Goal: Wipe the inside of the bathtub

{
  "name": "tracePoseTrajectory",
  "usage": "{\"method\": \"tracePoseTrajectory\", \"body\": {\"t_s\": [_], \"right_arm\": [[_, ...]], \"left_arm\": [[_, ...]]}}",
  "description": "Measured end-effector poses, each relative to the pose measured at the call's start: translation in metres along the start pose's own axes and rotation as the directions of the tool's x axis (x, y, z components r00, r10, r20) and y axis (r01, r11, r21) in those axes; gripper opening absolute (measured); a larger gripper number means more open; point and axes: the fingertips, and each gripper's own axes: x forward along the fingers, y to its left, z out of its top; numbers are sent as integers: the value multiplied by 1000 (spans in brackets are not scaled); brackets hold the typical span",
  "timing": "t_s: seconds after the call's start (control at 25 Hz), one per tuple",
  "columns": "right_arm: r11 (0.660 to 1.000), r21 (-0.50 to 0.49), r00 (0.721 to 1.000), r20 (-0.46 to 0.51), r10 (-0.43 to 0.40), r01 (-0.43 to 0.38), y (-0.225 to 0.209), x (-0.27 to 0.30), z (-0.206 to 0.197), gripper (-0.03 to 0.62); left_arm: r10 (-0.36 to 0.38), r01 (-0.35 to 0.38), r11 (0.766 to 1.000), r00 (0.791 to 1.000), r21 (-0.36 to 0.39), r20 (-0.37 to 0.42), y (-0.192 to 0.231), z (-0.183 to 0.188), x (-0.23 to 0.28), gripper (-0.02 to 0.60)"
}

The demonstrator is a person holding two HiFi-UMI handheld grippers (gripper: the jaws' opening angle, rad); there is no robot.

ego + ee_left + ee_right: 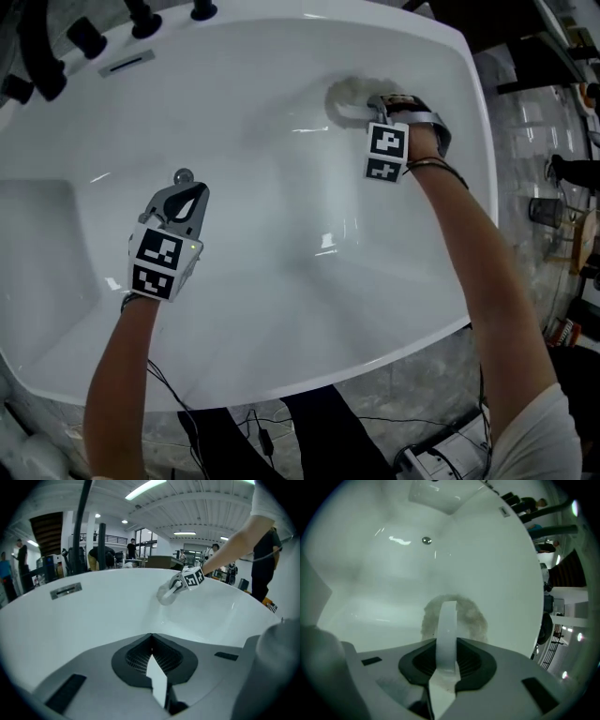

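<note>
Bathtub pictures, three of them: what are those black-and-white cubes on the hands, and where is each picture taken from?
A person, not a robot, holds a two-jaw gripper in each hand; the cubes belong to the grippers. The overhead picture comes from a head camera; the other two from cameras riding on each gripper. The right gripper is shut on a fluffy pad against the white bathtub wall. The left gripper is shut, empty, near the drain.

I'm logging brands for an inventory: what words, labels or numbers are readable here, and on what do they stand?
No readable text anywhere.
Cubes on the left gripper and right gripper: black-and-white square patterns, no letters.
Bathtub and the wiping pad in the right gripper: no print visible.
</note>
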Motion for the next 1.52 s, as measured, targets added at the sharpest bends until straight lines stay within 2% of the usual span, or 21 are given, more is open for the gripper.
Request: {"method": "tracePoseTrajectory", "body": {"t_s": [0.12, 0.2, 0.32, 0.44, 0.56, 0.76, 0.92, 1.08, 1.16, 1.24, 1.44, 1.52], "right_arm": [[997, 72, 998, 55, -4, 0, -1, -32, 9, 97], [988, 154, 996, 84, -4, -9, -2, -50, 12, 97], [954, 300, 991, 134, -12, -29, 0, -83, 12, 97], [920, 390, 981, 191, -30, -47, 8, -120, 16, 97], [873, 480, 970, 240, -41, -82, 19, -158, 24, 97], [731, 661, 946, 318, -70, -168, 36, -225, 40, 97], [564, 785, 920, 377, -104, -258, 49, -281, 61, 97], [430, 832, 886, 443, -135, -350, 66, -347, 88, 97], [378, 845, 869, 465, -169, -379, 67, -381, 101, 97], [340, 854, 853, 477, -211, -393, 64, -414, 114, 97], [202, 882, 817, 471, -333, -426, 46, -495, 139, 97], [160, 885, 804, 465, -371, -437, 40, -531, 150, 97]], "left_arm": [[31, -30, 998, 999, -49, 27, -4, 14, -38, 11], [55, -52, 995, 998, -80, 38, -6, 22, -61, 11], [77, -70, 991, 996, -114, 55, -19, 34, -91, 12], [85, -79, 992, 995, -96, 57, -37, 43, -115, 11], [97, -89, 989, 993, -121, 63, -50, 54, -137, 11], [134, -116, 979, 986, -167, 97, -69, 84, -174, 11], [153, -121, 970, 978, -210, 143, -76, 107, -207, 11], [167, -109, 953, 968, -283, 187, -84, 115, -249, 11], [168, -98, 946, 963, -310, 209, -86, 116, -270, 11], [171, -87, 942, 956, -323, 239, -86, 118, -292, 11], [152, -66, 957, 944, -284, 293, -86, 119, -357, 11], [145, -56, 958, 941, -281, 305, -84, 111, -392, 11]]}}
